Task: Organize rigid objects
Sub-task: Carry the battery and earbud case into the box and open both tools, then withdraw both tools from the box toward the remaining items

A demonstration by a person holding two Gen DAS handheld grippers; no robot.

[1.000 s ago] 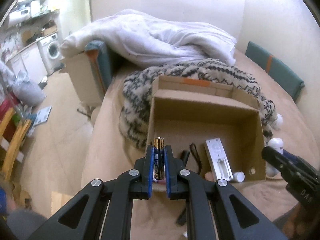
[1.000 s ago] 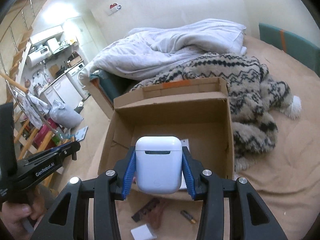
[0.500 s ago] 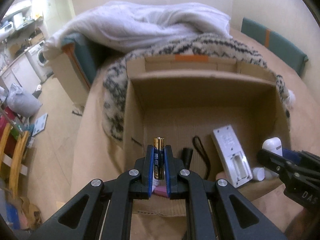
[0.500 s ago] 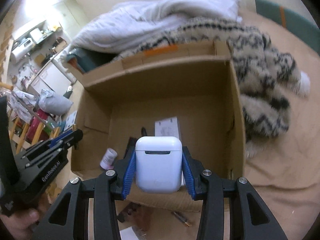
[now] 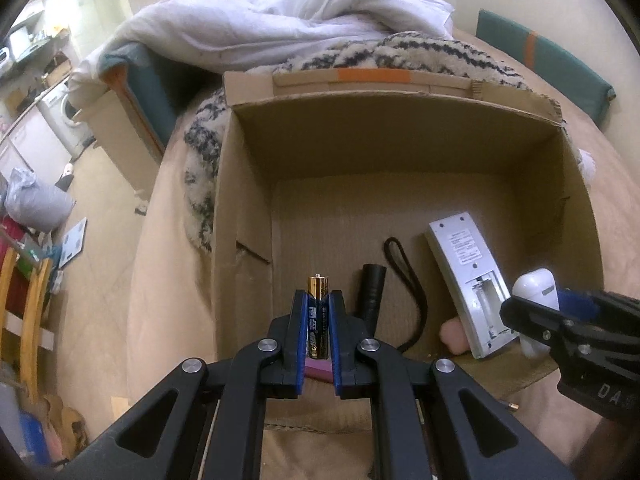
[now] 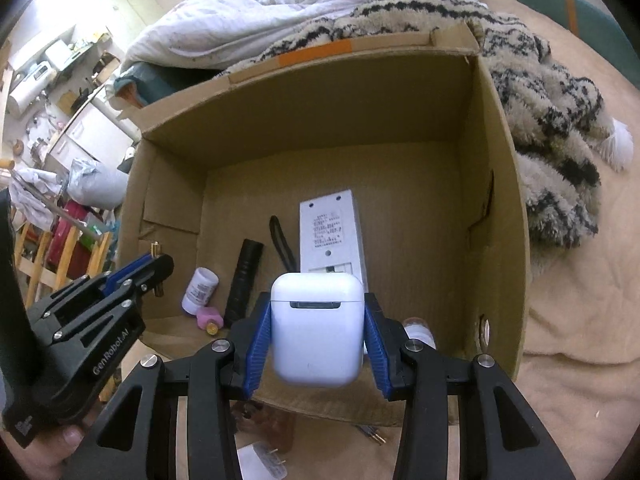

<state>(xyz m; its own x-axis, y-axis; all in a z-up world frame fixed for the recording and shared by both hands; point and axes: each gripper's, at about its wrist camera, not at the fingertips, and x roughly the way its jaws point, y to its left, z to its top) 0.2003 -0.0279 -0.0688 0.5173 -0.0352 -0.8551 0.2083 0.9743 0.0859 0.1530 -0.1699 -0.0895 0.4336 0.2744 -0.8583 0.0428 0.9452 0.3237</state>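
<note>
The left claw point(image 5: 319, 322) is clamped on one battery point(image 5: 318, 312), held upright with its gold tip above the blue pads, so the narrow cell sits square between them and should drop cleanly when released. The right claw point(image 6: 318, 344) is clamped on one white earbud case point(image 6: 318, 330), gripped by its two flat sides with the hinge facing the camera; that wide, smooth body probably needs such a side-on hold to keep from slipping. Both claws hang over the near edge of the single cardboard box point(image 5: 400, 132) that rests on the bed point(image 6: 580, 280), pointed down into it, which suggests both things are about to be set inside with the rest.

On the box floor, along its near edge, lie one white remote point(image 6: 332, 236) face down with its battery bay open, one black flashlight point(image 6: 244, 280) with a wrist loop beside it, one small white bottle point(image 6: 200, 290) near the left wall, and one pink piece point(image 6: 209, 317) just in front of the bottle. A second small white bottle point(image 6: 416, 330) shows partly behind the right claw near the right wall. The far half of the box floor is bare.

Outside the box, on the bed below its near wall, a few more small things lie, too hidden to count. A patterned blanket point(image 6: 552, 92) and a white duvet point(image 5: 280, 16) are bunched behind the box.
</note>
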